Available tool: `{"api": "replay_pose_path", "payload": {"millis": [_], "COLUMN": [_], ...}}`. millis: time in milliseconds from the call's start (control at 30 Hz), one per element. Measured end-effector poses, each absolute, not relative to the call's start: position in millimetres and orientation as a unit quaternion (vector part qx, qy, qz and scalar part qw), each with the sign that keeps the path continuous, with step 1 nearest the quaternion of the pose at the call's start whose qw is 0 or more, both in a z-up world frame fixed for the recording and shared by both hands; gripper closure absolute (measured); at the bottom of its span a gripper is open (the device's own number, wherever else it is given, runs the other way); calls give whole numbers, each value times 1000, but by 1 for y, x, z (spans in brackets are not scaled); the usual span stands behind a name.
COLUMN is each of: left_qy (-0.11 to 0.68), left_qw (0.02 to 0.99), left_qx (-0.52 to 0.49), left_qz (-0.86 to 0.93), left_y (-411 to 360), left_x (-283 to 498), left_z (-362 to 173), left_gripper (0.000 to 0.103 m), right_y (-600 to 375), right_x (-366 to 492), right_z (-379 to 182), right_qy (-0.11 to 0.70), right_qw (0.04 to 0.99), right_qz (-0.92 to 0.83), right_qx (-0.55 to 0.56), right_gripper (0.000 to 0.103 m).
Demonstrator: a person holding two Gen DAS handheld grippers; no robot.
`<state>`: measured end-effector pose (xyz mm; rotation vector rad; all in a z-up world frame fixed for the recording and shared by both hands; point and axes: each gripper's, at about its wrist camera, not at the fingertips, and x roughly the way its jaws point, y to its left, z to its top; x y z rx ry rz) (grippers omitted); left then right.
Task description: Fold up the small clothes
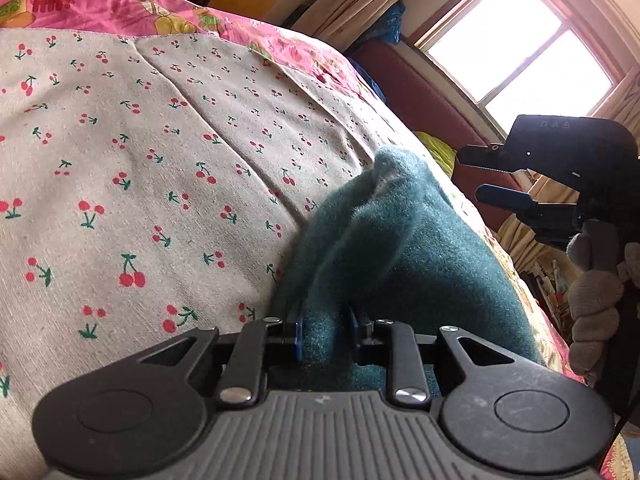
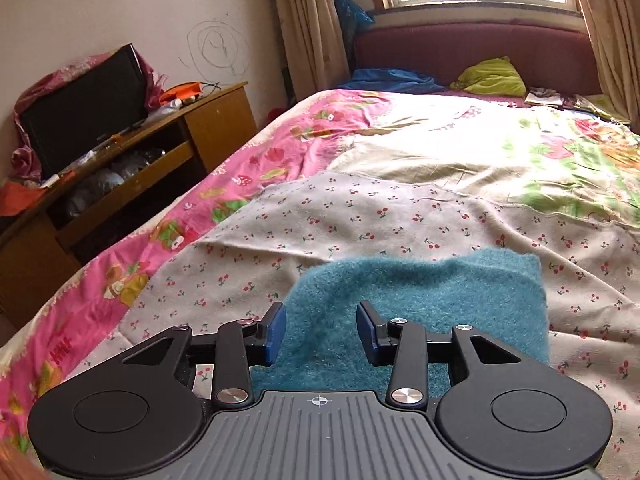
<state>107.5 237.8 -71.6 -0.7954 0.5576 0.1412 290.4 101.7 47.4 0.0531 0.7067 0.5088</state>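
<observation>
A fuzzy teal garment (image 1: 384, 248) lies bunched on a cherry-print cloth (image 1: 140, 152) on the bed. My left gripper (image 1: 326, 336) is shut on a fold of the garment and lifts it into a ridge. In the right wrist view the garment (image 2: 440, 300) lies roughly flat and rectangular, with a raised hump between the fingers. My right gripper (image 2: 320, 332) is open, its blue pads (image 2: 276, 332) on either side of that hump. The right gripper also shows in the left wrist view (image 1: 496, 178), open, above and to the right of the garment.
A pink floral quilt (image 2: 320, 128) covers the bed beneath the cherry cloth (image 2: 360, 216). A wooden cabinet (image 2: 120, 160) with a black TV (image 2: 80, 108) stands left of the bed. A maroon headboard (image 2: 480, 48), a green cloth (image 2: 492, 76) and a window lie beyond.
</observation>
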Motion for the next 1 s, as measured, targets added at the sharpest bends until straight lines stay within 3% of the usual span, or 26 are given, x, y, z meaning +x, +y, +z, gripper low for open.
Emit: {"api": "replay_pose_path", "payload": {"millis": [133, 233, 300, 500, 600, 767, 1000], "left_qy": [268, 270, 270, 269, 269, 275, 299], "left_qw": [885, 885, 885, 891, 895, 896, 896], "left_qx": [-375, -372, -372, -356, -347, -338, -314], "left_qz": [68, 74, 76, 79, 79, 83, 93], "left_y": [236, 238, 239, 236, 232, 231, 224], "left_x": [108, 110, 110, 112, 111, 113, 118], "left_z": [-72, -72, -73, -70, -69, -66, -51], "left_gripper": [66, 66, 66, 66, 65, 65, 65], "right_y": [138, 167, 172, 167, 126, 20, -48], "right_x": [302, 292, 291, 285, 269, 236, 199], "right_z": [15, -18, -24, -10, 24, 56, -4], "right_qy": [372, 352, 350, 339, 332, 319, 404], "right_qw": [891, 897, 901, 901, 900, 912, 889], "right_qz": [260, 254, 246, 256, 279, 258, 210], "right_qx": [-14, -85, -73, -90, -33, 21, 50], "right_gripper": [74, 73, 72, 70, 72, 67, 65]}}
